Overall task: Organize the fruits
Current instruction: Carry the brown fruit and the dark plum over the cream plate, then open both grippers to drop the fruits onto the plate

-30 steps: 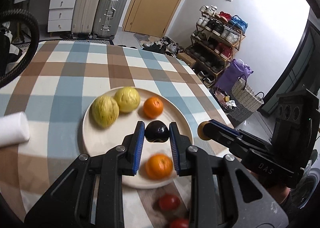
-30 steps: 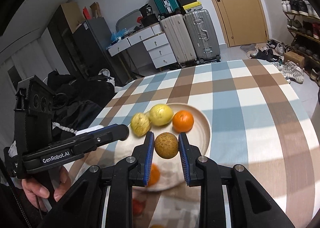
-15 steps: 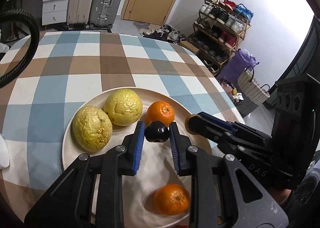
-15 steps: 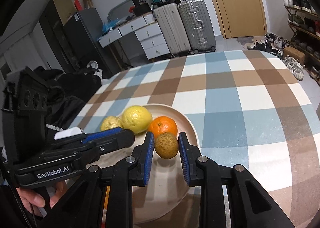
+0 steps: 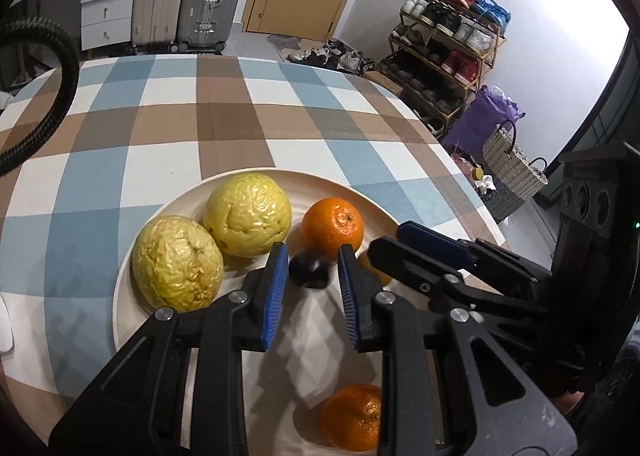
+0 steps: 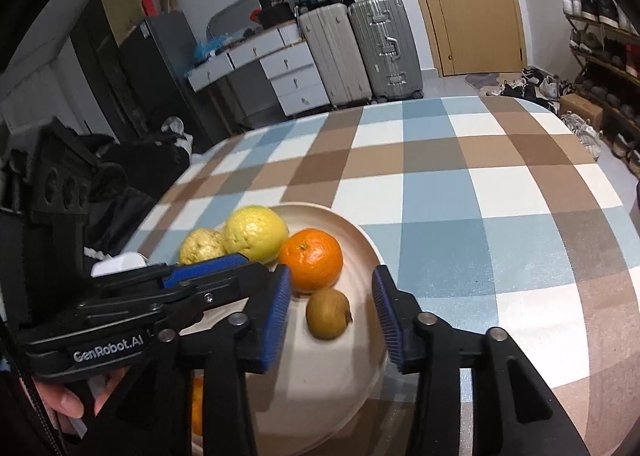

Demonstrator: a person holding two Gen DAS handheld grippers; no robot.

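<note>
A: Jaws on both grippers apart. Left gripper [image 5: 310,280] straddles dark fruit [image 5: 309,272], blurred, pads not clearly touching. Right gripper [image 6: 330,312] wide around kiwi [image 6: 329,313] lying on plate [image 6: 320,388].

B: What's crowding them?

A: Far orange [image 5: 332,229] just behind the dark fruit. Two yellow wrinkled fruits [image 5: 247,215] touching, far left on plate. Near orange [image 5: 352,417] partly hidden by left gripper's frame. Plate sits on checked worktop [image 5: 224,128]. Suitcases [image 6: 360,52] and shoe rack [image 5: 448,44] beyond.
</note>
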